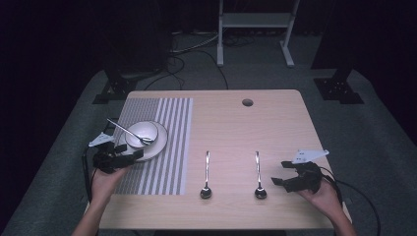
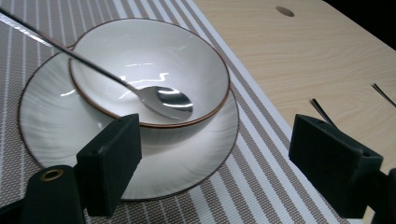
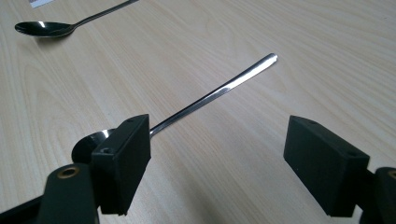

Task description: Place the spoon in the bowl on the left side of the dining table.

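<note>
- Left gripper (image 1: 129, 152): jaws stand wide apart with nothing between them; it hovers at the near edge of the round white plate with a brown rim (image 2: 56, 135), which lies on the grey-and-white striped woven placemat (image 1: 172, 142).
- Long-handled steel spoon (image 2: 163, 100): its head rests inside the shallow white ceramic bowl with a brown rim (image 2: 187, 56); its handle leans over the bowl's far rim; the bowl sits on the plate; judged as placed, so this side needs no further grip.
- Right gripper (image 3: 217, 158): jaws spread wide and empty; it sits low over the pale wooden table (image 1: 275, 118), just beside the right-hand polished steel spoon (image 3: 219, 91).
- Second polished steel spoon (image 1: 206, 177): it lies flat on the bare wood, parallel to the first, between it and the placemat.
- Step in hand, as judged: take the right-hand spoon by its handle.
- Approach: shift the right gripper until the handle passes between both pads; at present the handle runs past the left pad (image 3: 123, 154), off centre.
- Grip: close on the handle, not the head; the thin stem lies flush on the wood, so lower the pads to the surface first.
- Risk: a polished stem may swivel or slide; close slowly.
</note>
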Action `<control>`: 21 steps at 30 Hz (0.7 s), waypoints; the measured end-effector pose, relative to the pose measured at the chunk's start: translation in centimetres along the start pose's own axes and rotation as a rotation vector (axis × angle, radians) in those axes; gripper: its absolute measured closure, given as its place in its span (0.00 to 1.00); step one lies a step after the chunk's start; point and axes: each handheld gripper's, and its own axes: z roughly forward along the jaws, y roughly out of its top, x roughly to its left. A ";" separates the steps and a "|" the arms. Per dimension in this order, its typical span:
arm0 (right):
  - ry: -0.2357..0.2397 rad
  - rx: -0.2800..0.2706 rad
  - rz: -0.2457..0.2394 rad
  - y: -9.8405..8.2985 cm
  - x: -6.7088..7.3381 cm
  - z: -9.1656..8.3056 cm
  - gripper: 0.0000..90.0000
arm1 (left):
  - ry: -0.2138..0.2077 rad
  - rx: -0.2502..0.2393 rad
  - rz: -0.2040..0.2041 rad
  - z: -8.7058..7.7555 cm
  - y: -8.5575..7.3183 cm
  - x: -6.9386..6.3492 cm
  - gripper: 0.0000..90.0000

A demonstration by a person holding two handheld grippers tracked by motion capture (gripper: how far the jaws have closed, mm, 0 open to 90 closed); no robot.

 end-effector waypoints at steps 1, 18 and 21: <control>0.000 0.000 0.001 0.0 0.0 0.0 0.24 | 0.002 0.004 0.004 0.1 0.0 -0.2 0.16; -0.006 0.009 -0.003 -0.1 0.0 0.1 0.24 | -0.066 0.036 0.106 1.7 0.7 -4.4 0.11; -0.006 0.010 -0.004 -0.1 0.0 0.1 0.24 | -0.067 0.042 0.120 2.1 0.7 -4.9 0.11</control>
